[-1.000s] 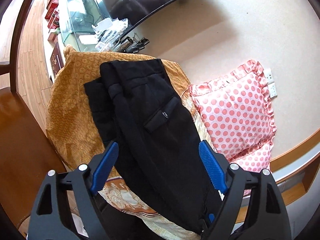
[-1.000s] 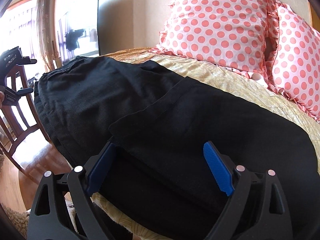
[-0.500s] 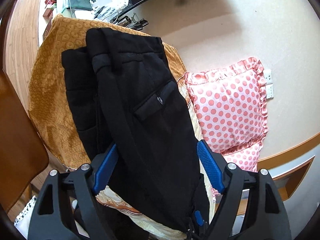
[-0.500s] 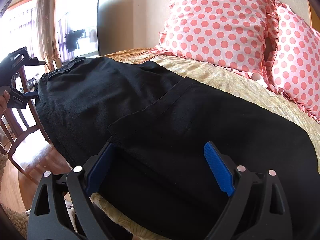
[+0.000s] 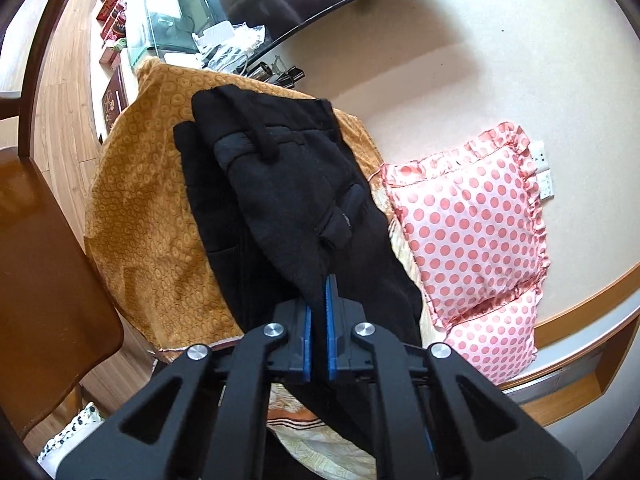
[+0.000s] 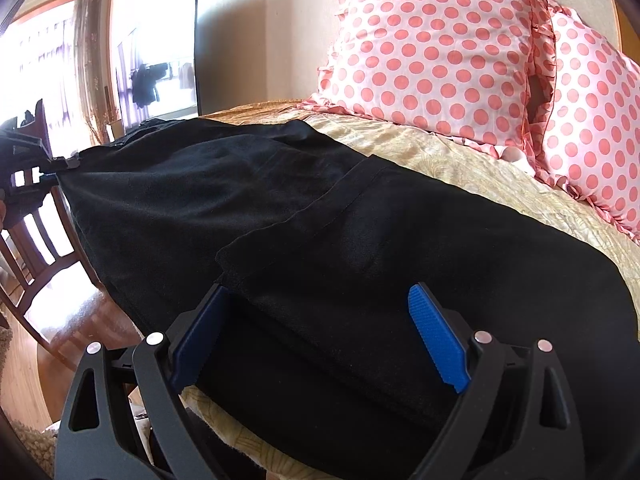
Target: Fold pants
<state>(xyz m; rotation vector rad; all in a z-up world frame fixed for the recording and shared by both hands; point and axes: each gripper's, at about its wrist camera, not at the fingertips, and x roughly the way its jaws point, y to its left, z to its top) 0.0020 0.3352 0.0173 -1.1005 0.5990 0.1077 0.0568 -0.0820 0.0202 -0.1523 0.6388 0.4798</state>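
Note:
Black pants [image 5: 280, 184] lie along the near edge of a bed, waistband at the far end in the left wrist view. My left gripper [image 5: 318, 312] is shut on a pinched fold of the pants' near edge and lifts it, so the cloth bunches up toward the jaws. In the right wrist view the pants [image 6: 360, 240] stretch across the bed with a folded leg hem on top. My right gripper [image 6: 320, 340] is open, its blue pads either side of the leg end, holding nothing. The left gripper [image 6: 52, 168] shows at the far left, pinching the cloth.
A golden patterned bedspread [image 5: 152, 208] covers the bed. Two pink polka-dot pillows [image 6: 432, 52] lean against the wall. A wooden chair [image 5: 44, 280] stands close beside the bed. A TV and a glass stand [image 5: 176, 12] with clutter sit past the bed's foot.
My left gripper has gone from wide open to shut on the pants' edge and raised it, bunching the cloth. The right gripper has stayed open and almost still.

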